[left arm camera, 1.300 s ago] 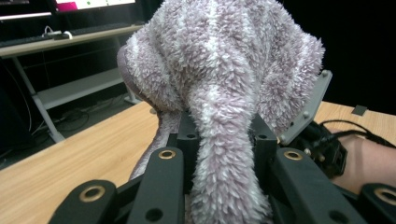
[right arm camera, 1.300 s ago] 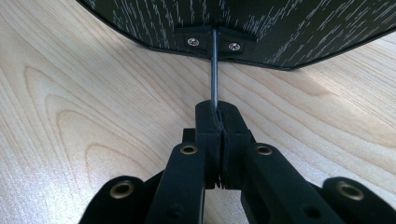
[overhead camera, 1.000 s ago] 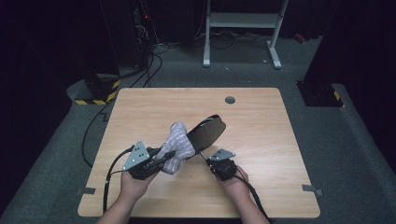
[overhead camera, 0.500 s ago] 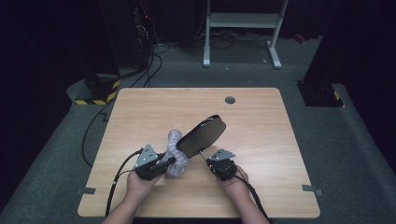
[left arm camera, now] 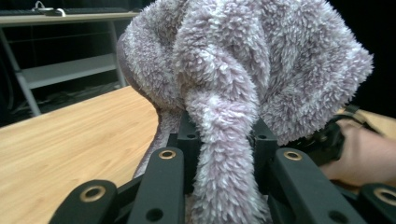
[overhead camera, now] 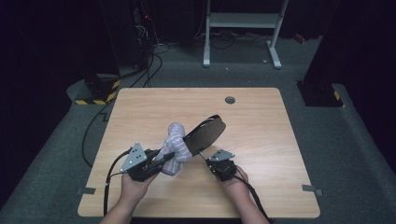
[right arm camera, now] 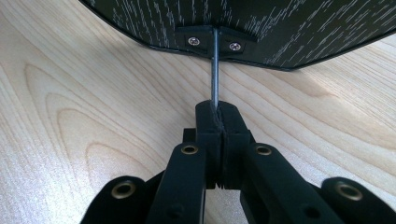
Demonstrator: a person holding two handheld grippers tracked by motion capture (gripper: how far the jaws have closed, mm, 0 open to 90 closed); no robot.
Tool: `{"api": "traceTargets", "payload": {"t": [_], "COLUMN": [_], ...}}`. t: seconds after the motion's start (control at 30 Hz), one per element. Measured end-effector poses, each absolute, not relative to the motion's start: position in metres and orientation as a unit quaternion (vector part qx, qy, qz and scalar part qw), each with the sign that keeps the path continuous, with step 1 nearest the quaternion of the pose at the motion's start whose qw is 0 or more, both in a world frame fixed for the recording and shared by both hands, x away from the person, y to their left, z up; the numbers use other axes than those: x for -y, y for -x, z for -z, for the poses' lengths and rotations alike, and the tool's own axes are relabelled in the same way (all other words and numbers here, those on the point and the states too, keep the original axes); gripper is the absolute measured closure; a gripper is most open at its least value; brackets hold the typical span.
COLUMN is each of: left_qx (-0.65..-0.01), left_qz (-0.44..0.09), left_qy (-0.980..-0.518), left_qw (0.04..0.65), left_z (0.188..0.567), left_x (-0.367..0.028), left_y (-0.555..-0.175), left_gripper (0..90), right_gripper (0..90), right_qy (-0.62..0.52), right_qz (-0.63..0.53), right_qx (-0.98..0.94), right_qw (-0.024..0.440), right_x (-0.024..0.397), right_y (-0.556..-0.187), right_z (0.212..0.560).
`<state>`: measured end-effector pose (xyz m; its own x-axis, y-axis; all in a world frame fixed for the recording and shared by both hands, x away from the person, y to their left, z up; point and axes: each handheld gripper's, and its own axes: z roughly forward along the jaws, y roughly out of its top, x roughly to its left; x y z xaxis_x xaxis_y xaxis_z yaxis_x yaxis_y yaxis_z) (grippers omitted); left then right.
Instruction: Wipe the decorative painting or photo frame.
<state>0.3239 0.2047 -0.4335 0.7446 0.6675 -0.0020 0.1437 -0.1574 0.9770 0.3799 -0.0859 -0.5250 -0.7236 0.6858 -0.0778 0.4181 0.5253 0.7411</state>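
Note:
A fuzzy lilac sock [overhead camera: 175, 147] wraps the near end of a flat black foot-shaped board [overhead camera: 208, 131], which tilts up over the wooden table [overhead camera: 261, 112]. My left gripper [overhead camera: 163, 158] is shut on a twisted fold of the sock [left arm camera: 233, 70], pinched between the jaws of this gripper [left arm camera: 224, 135]. A thin metal rod [right arm camera: 215, 70] is screwed into the board's edge [right arm camera: 233, 18]. My right gripper [right arm camera: 217, 109] is shut on that rod, just below the board. From above, the right gripper [overhead camera: 210, 161] sits right of the sock, with a hand behind each gripper.
A round cable hole [overhead camera: 229, 100] is set in the table's far side. Beyond the table stand a white metal frame [overhead camera: 243, 21] and a yellow-and-black striped base [overhead camera: 95, 93]. Cables [overhead camera: 140, 70] trail on the floor at the left.
The sock has drawn into a narrower bunch around the board's near end, and the left hand has shifted slightly. The right gripper and board have stayed in place.

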Motion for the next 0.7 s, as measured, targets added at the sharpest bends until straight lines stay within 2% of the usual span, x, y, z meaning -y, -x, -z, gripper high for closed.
{"api": "traceTargets", "payload": {"t": [0.4,0.53,0.7], "left_qx": [-0.327,-0.327,-0.309], "left_qz": [-0.17,-0.173,-0.184], "left_qy": [-0.77,-0.77,-0.742], "left_qw": [0.52,0.519,0.565], "left_z": [0.486,0.482,0.46], "left_x": [-0.203,-0.204,-0.208], "left_y": [-0.35,-0.347,-0.335], "left_gripper": [73.0,73.1,73.1], "right_gripper": [88.8,88.8,88.8], "right_qy": [-0.323,-0.323,-0.323], "right_qz": [-0.365,-0.364,-0.365], "right_qx": [-0.854,-0.854,-0.854], "right_qw": [0.183,0.185,0.183], "right_x": [0.086,0.086,0.086], "right_y": [-0.38,-0.38,-0.38], "right_z": [0.525,0.525,0.525]}}
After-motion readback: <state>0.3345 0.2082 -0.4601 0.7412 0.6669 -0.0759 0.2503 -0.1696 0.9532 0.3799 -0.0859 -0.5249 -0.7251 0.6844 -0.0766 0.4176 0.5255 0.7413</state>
